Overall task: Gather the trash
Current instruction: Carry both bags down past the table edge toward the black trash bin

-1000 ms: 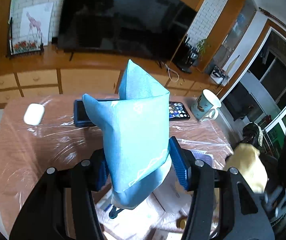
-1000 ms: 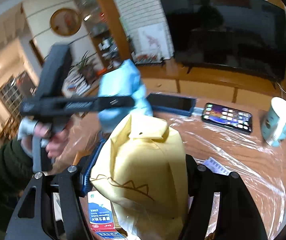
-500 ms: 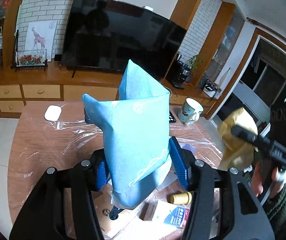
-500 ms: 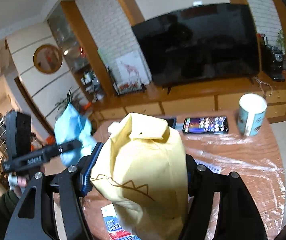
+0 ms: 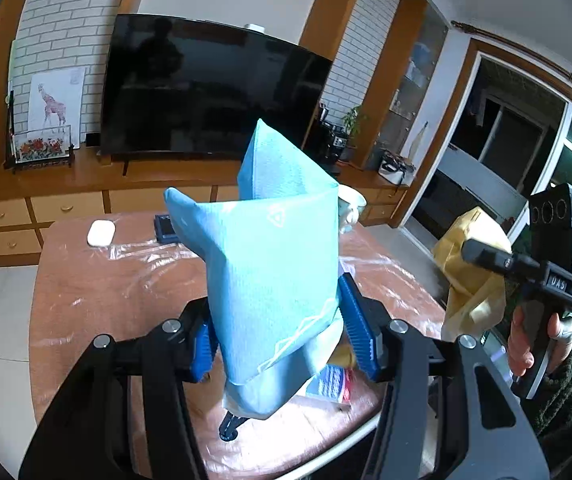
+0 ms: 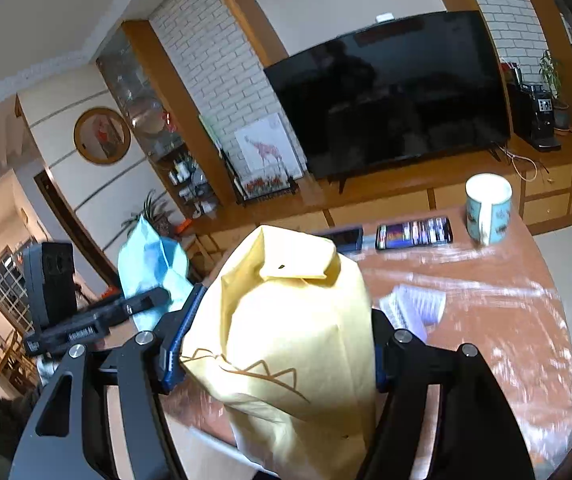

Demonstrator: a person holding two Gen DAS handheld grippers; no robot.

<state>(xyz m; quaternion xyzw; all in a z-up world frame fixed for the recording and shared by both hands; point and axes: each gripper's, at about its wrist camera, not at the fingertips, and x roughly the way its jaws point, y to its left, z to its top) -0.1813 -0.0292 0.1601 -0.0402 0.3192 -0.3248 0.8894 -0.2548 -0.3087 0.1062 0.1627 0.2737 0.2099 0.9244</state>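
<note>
- Both sets of fingers are clamped on packets: my left gripper (image 5: 280,344) pinches the blue packet (image 5: 270,264) near its lower end, and my right gripper (image 6: 274,352) pinches the yellow packet (image 6: 298,344) around its middle.
- I see both packets lifted clear of the table (image 5: 106,280), each standing up between its pads. In the left view the right gripper sits off past the table's right edge with the yellow packet in it.
- My reading: the pickup is done and this is the carry. No bin shows in either view, so I cannot say where it stands.
- To do the carry well, I would keep both grips as they are. These packets look light and crumpled, so a loosened pad could let one slide out.
- I would keep the two grippers apart so the packets do not brush each other.
- More rubbish lies on the near table edge under the blue packet: a printed box (image 5: 332,384) and something yellow that is mostly hidden. I would come back for those.
- I would steer clear of the mug (image 6: 488,208) and the phone (image 6: 414,232); those are not trash.
</note>
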